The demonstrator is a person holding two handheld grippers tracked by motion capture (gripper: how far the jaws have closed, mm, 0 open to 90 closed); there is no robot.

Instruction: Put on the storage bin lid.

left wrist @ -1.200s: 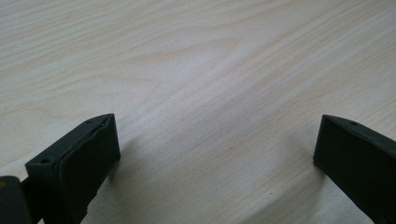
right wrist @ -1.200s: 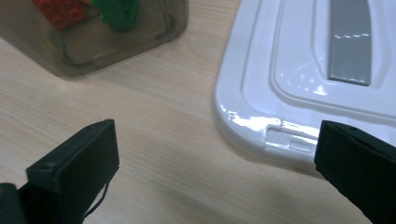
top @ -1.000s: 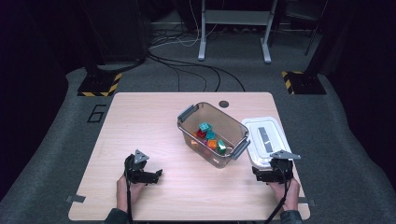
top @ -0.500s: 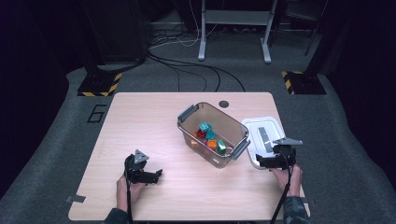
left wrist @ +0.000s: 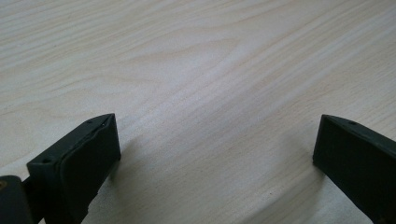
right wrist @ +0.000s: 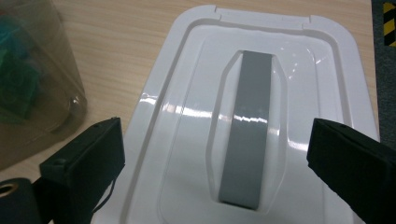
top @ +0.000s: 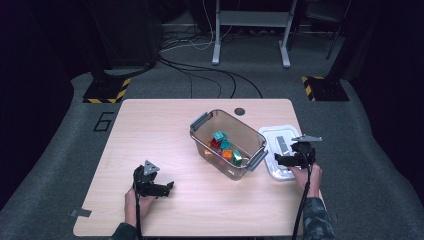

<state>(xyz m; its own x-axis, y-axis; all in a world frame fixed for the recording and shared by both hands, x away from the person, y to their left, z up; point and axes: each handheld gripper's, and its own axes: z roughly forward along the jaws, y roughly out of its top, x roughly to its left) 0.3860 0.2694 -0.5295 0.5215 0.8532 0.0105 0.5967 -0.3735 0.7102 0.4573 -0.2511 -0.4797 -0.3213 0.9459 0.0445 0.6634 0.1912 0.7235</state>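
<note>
The wooden table (top: 150,130) is the largest thing. Its left half is bare wood, with wide free room up to the left and far edges. A small dark round spot (top: 239,111) lies close to the far edge.

The clear plastic bin (top: 227,143) stands a little right of the middle, turned at an angle to the table edges, with a grey latch at each short end. Inside it lie coloured blocks (top: 224,148) in teal, red, orange and green.

The white lid (top: 272,137) lies flat on the table just to the right of the bin, near the right edge of the table. Only a narrow strip of wood shows between the lid and the bin. In the right gripper view the lid (right wrist: 299,70) has a raised rim and a grey handle strip (right wrist: 247,135) sunk in its middle.

The right gripper (top: 285,159) hangs over the near part of the lid. Its jaws have just been closing a little, but they stand wide apart, one over each side of the handle strip, and hold nothing.

The left gripper (top: 167,186) is low over the bare wood near the front edge, well apart from the bin. Its jaws are wide open with only wood between them.
</note>
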